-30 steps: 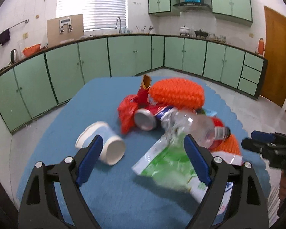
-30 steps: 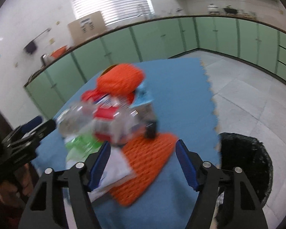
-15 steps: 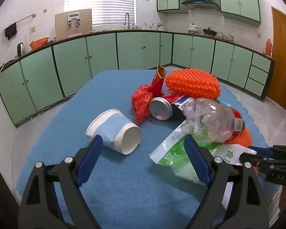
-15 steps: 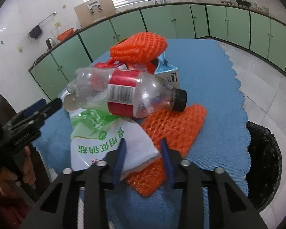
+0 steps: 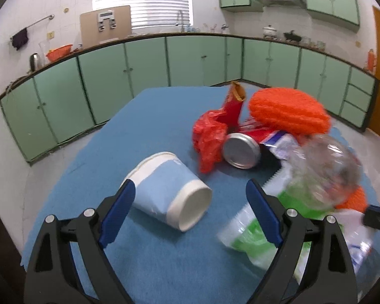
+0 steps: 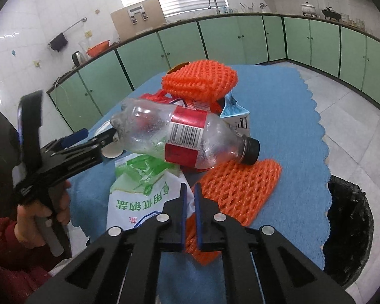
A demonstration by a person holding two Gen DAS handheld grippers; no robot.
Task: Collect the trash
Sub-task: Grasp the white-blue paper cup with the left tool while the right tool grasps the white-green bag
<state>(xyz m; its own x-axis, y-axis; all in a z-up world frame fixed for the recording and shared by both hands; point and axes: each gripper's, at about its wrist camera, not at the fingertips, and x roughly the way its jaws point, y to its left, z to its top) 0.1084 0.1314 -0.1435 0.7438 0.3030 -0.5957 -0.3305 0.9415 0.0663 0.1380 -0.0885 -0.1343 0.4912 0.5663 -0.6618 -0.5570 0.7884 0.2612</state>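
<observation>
Trash heap on blue-matted counter [image 5: 144,116]: crushed clear plastic bottle with red label and black cap [image 6: 179,136] lying atop a green-and-white plastic bag [image 6: 144,190], flat orange foam net [image 6: 238,187] just beside, second orange foam net [image 6: 200,81] on top of the pile, silver-ended can [image 5: 240,150], red plastic wrapper [image 5: 210,136], blue-and-white paper cup [image 5: 169,195] on its side. Right gripper [image 6: 188,197]: jaws just closed, pinching the bag's edge; left gripper [image 5: 190,202]: jaws wide apart, the cup between them, contact unclear. Black-lined bin [image 6: 347,230] at the counter's right edge
</observation>
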